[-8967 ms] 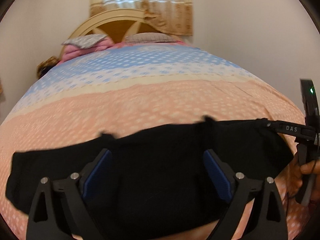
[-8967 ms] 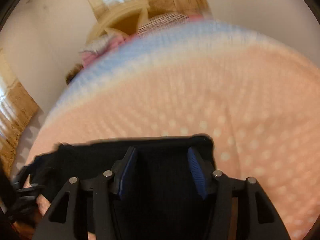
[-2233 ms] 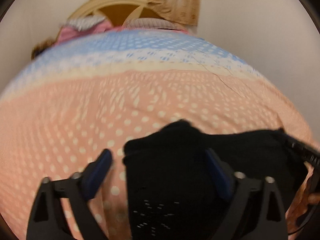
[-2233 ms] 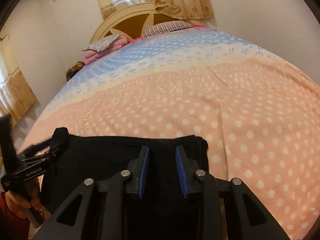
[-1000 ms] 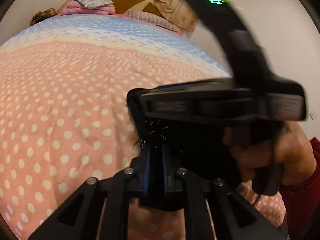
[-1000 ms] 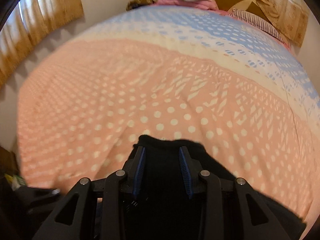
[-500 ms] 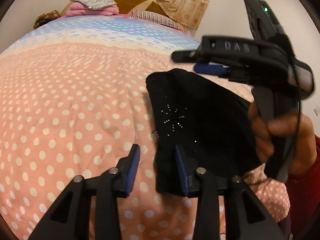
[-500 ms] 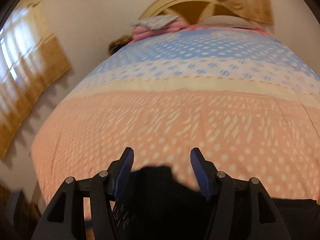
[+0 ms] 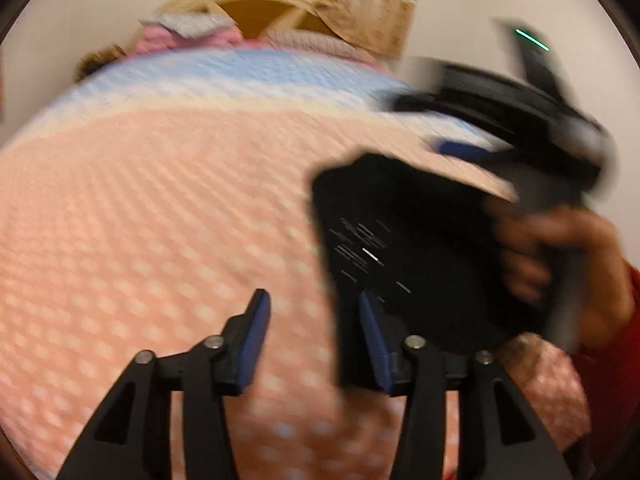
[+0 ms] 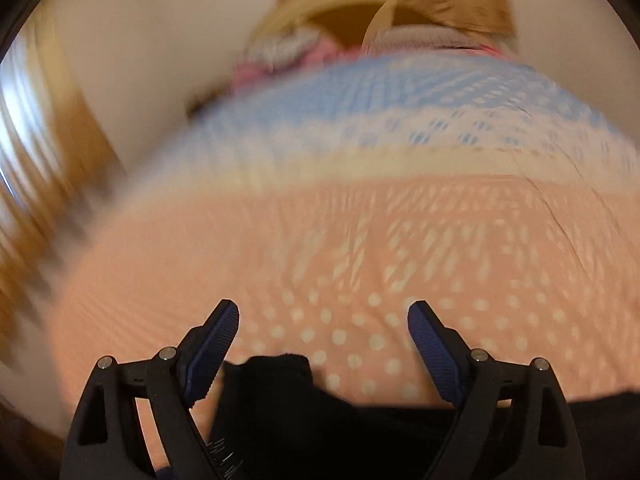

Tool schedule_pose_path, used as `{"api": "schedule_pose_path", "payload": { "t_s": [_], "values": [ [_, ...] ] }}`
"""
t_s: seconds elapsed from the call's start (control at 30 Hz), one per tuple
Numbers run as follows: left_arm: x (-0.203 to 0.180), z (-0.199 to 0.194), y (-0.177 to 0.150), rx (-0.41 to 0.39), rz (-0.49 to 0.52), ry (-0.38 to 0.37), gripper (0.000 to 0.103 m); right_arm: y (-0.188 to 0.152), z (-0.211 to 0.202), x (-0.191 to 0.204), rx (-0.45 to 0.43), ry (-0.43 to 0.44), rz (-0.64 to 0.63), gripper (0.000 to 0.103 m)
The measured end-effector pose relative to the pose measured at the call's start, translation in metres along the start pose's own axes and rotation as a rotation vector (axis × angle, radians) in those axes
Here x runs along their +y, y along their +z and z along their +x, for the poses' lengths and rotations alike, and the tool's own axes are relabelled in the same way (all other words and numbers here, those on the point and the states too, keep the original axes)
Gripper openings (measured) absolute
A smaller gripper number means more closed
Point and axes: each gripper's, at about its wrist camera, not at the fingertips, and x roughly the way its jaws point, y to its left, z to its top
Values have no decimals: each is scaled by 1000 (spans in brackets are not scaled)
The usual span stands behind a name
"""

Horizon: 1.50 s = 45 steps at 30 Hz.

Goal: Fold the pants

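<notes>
Pants [image 9: 404, 248]: black, soft knit cloth folded into a compact, roughly rectangular bundle with rounded corners; a scatter of small shiny studs glints on its top face; it lies on the pink part of the bedspread, toward the near right side in the left wrist view

Pants in right wrist view [image 10: 304, 412]: a dark lump of the same cloth fills the lower edge, below and between the fingers, with one rounded fold poking up

Left gripper [image 9: 314, 340]: jaws apart, nothing between them; matte black plastic arms with ribbed blue pads [image 9: 253, 344]; the right pad sits at the near left edge of the bundle, and contact cannot be told through the blur

Right gripper [image 10: 322, 346]: jaws spread wide and empty above the cloth; same black frame, blue ridged pads [image 10: 212, 350]

Right gripper from the left camera [image 9: 476, 132]: blurred black body with a green light, held by a hand [image 9: 568, 268] in a red sleeve, above the far right of the bundle

Bedspread [image 9: 140, 220]: quilted, pink with white dots, then cream and blue bands farther off

Headboard [image 9: 256, 4]: curved pale wood, arched

Curtain [image 9: 372, 12]: tan, patterned, thin
</notes>
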Motion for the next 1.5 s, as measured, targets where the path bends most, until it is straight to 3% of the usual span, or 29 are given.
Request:
{"api": "schedule_pose_path", "payload": {
  "t_s": [0.07, 0.17, 0.27, 0.4, 0.5, 0.63, 0.73, 0.9, 1.0, 1.03, 1.07, 1.1, 1.17, 1.2, 1.27, 1.5],
  "values": [
    [5, -11, 13, -65, 8, 44, 64, -4, -34, -22, -63, 19, 47, 87],
    [-3, -13, 31, -125, 46, 55, 68, -21, -88, -63, -146, -20, 80, 87],
    [-29, -3, 44, -150, 121, -8, 76, -45, -133, -106, -213, -112, 127, 87],
    [-44, 27, 52, -75, 83, -93, 77, -84, -170, -172, -226, -191, 284, 87],
    [-47, 42, 38, -13, 61, -80, 77, -112, -165, -196, -169, -166, 367, 87],
    [-41, 45, 23, 17, 43, -58, 79, -120, -147, -181, -133, -123, 307, 86],
    [-32, 41, 19, 21, 4, -44, 92, -120, -132, -155, -111, -84, 244, 86],
    [-26, 44, 12, 34, -26, -51, 100, -125, -113, -131, -66, -192, 173, 86],
    [-27, 43, 11, 35, -22, -53, 100, -133, -120, -138, -83, -161, 228, 86],
    [-26, 43, 10, 38, -24, -56, 99, -133, -121, -141, -80, -154, 232, 83],
    [-27, 43, 10, 41, -22, -57, 98, -133, -125, -140, -68, -160, 222, 66],
    [-27, 43, 10, 43, -18, -54, 97, -134, -125, -137, -47, -176, 191, 56],
    [-29, 43, 10, 43, -13, -48, 93, -134, -120, -129, -36, -158, 161, 47],
    [-31, 43, 10, 42, -10, -47, 92, -136, -120, -128, -32, -138, 161, 46],
    [-35, 43, 10, 50, 5, -79, 73, -138, -120, -131, -38, -125, 171, 45],
    [-42, 46, 11, 54, 10, -72, 68, -140, -118, -133, -68, -118, 211, 48]
  ]
}}
